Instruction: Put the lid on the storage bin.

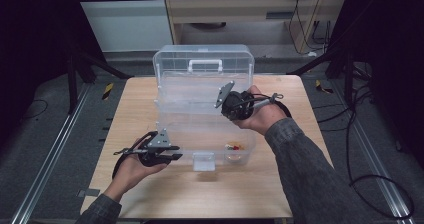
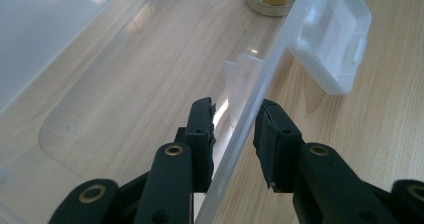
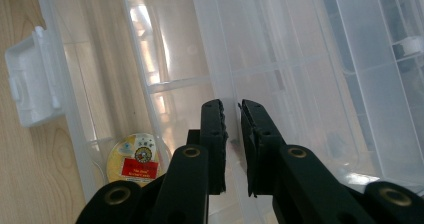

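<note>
Clear plastic box point(image 1: 204, 109): left claw point(image 2: 234, 115) straddled its front wall, pads not pressing; right claw point(image 3: 232, 109) clenched on an inner divider point(image 3: 222, 79); small tin point(image 3: 134, 159) beside.

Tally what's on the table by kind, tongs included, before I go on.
Clear plastic box: 1
Round tin inside the box: 1
Tongs: 2, left tongs astride the box's front wall, right tongs on an inner tray wall
Total: 4

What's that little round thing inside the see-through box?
On the wooden table stands a big clear plastic box with its lid up. Down in its front right corner, near the white latch, lies a small round tin, the one colourful thing, yellow with a red label.
</note>
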